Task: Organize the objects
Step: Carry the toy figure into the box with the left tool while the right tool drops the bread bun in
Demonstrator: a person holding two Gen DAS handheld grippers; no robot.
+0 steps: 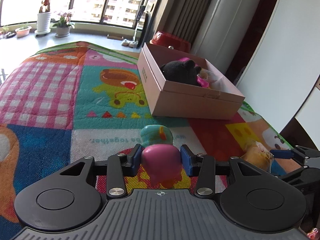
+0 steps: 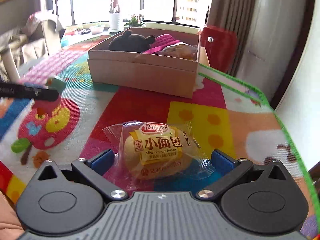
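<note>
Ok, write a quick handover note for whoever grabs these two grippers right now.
Left gripper: shut on the pink-and-teal plastic toy figure, low over the colourful play mat.
Right gripper: open, fingers either side of the wrapped mini French bread packet lying on the mat, not yet gripped.
Done: open cardboard box already holds a black plush toy, a pink item and another bread packet.
Left: box the toy, then grasp and box the bread.
</note>
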